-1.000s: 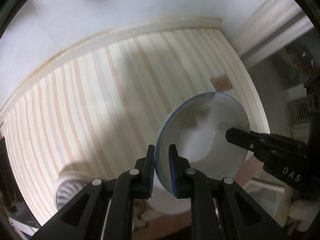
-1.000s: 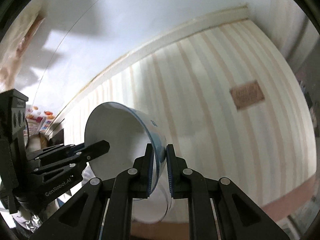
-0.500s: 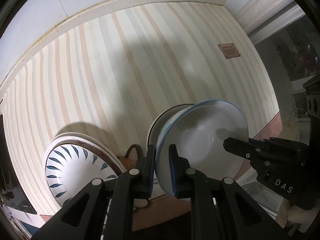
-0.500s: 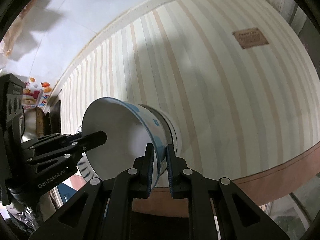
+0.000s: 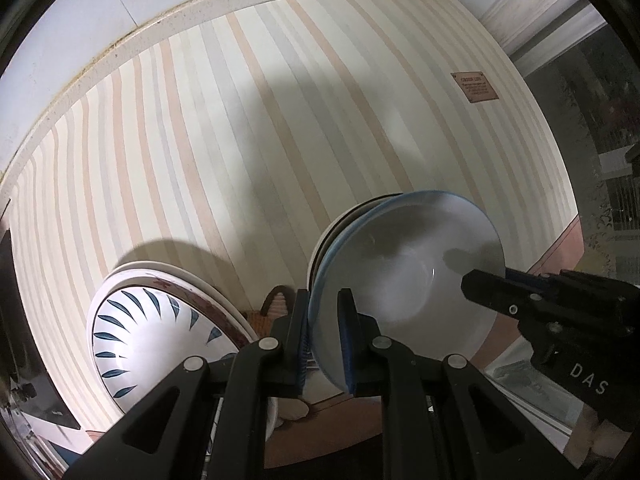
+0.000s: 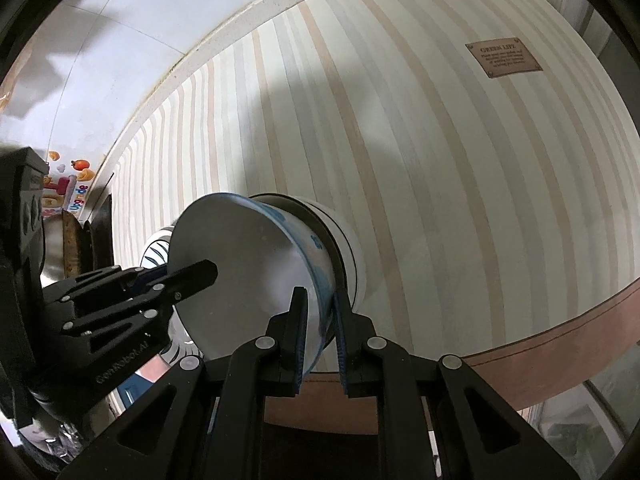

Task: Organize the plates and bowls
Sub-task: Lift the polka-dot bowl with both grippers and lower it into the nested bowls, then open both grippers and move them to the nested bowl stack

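**Striped tabletop and what rests on it**

We see a table (image 5: pixel 248 128) covered by a cloth of cream, peach and pale grey stripes, filling most of both frames, with a brown border at the lower right. A small brown label (image 6: pixel 503 58) sits on the cloth at the upper right. At lower left lies a stack of plates (image 5: pixel 160 332), the top one white with blue leaf marks. At centre right stands a stack of white bowls (image 6: pixel 352 248).
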`<state>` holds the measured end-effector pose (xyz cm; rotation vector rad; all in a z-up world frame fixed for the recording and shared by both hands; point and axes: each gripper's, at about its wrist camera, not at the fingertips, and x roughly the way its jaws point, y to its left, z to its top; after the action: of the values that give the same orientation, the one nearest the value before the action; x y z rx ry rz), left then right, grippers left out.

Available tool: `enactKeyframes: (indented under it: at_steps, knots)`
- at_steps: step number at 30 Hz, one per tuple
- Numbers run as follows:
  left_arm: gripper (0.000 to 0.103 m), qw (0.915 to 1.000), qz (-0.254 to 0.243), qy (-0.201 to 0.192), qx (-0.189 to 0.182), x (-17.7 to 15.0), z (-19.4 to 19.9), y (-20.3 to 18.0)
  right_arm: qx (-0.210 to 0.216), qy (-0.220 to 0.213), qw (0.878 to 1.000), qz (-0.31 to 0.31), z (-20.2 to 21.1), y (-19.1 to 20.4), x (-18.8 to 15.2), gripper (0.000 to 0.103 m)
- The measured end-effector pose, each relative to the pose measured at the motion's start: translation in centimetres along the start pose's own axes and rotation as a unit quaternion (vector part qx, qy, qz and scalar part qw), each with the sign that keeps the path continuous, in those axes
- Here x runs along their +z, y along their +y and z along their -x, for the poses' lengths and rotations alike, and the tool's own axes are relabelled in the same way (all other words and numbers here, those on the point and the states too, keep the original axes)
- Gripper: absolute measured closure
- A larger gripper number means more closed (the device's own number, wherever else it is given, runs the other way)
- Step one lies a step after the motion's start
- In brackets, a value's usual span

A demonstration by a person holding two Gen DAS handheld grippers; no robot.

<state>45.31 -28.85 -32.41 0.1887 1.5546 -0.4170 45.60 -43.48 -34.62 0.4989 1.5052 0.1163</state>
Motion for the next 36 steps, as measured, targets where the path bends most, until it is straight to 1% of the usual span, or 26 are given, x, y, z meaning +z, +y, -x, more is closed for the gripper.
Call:
enactKeyframes:
  at_steps: [4,7,10,12,14,15,16,17,18,19,20,21,22,24,25,27,33,35,36]
  knots:
    - [0.091,0.9999,-0.006,-0.004,0.009,0.0,-0.1,-0.3,-0.023,-0.006,1.000,0.007,0.1,0.4,0.2,0.084]
    - [0.091,1.0000,-0.001,-0.006,0.004,-0.1,0.2,0.0,-0.018,-0.006,1.000,0.002,0.2,0.2,0.1,0.083]
    - [0.090,0.9998,0.000,-0.020,0.004,-0.4,1.5,0.1,-0.015,-0.007,1.000,0.000,0.6,0.3,0.2,0.081]
    - [0.090,0.9993,-0.005,-0.036,0.007,-1.0,2.8,0.0,-0.015,-0.014,1.000,0.002,1.3,0.7,-0.1,0.072]
    - [0.089,0.9981,-0.010,-0.060,0.012,-1.8,4.6,0.0,-0.021,-0.030,0.999,0.009,2.4,1.3,-0.8,0.052]
    - [0.084,0.9972,-0.012,-0.073,0.016,-2.2,5.4,-0.1,-0.025,-0.040,0.999,0.014,3.0,1.6,-1.3,0.046]
    - [0.082,0.9960,-0.013,-0.087,0.018,-2.8,6.5,-0.1,-0.027,-0.047,0.998,0.017,3.5,1.9,-1.8,0.032]
    - [0.081,0.9951,-0.014,-0.096,0.017,-3.1,7.3,0.0,-0.032,-0.059,0.997,0.024,4.3,2.4,-2.4,0.024]
    - [0.078,0.9944,-0.014,-0.104,0.014,-3.6,8.0,0.0,-0.037,-0.067,0.997,0.029,5.0,2.9,-2.9,0.023]
    - [0.072,0.9934,-0.015,-0.113,0.011,-4.1,8.9,0.1,-0.042,-0.074,0.996,0.034,5.7,3.3,-3.4,0.022]
    - [0.068,0.9928,-0.016,-0.119,0.010,-4.5,9.6,0.2,-0.047,-0.080,0.995,0.037,6.2,3.7,-3.8,0.018]
    - [0.057,0.9922,-0.017,-0.123,0.008,-4.8,10.2,0.3,-0.053,-0.087,0.994,0.040,6.9,4.0,-4.4,0.017]
    - [0.042,0.9915,-0.018,-0.129,0.003,-5.2,10.9,0.4,-0.057,-0.096,0.993,0.042,7.6,4.4,-5.0,0.015]
    - [0.026,0.9901,-0.018,-0.139,0.009,-5.8,11.9,0.7,-0.062,-0.111,0.991,0.046,8.9,5.1,-6.0,0.013]
    - [0.020,0.9890,-0.018,-0.147,0.010,-6.3,12.5,0.9,-0.067,-0.118,0.990,0.048,9.6,5.5,-6.6,0.011]
    - [0.016,0.9872,-0.016,-0.158,0.010,-6.9,13.5,1.2,-0.075,-0.137,0.987,0.048,11.3,6.1,-7.7,0.010]
    - [0.016,0.9834,-0.012,-0.181,-0.005,-8.5,16.2,1.6,-0.091,-0.179,0.978,0.056,15.3,7.9,-10.6,0.008]
    - [0.015,0.9825,-0.012,-0.186,-0.011,-9.0,17.1,1.9,-0.093,-0.190,0.976,0.056,16.5,8.3,-11.5,0.008]
    - [0.012,0.9820,-0.010,-0.188,-0.013,-9.2,17.5,1.9,-0.094,-0.195,0.975,0.057,17.0,8.5,-11.9,0.008]
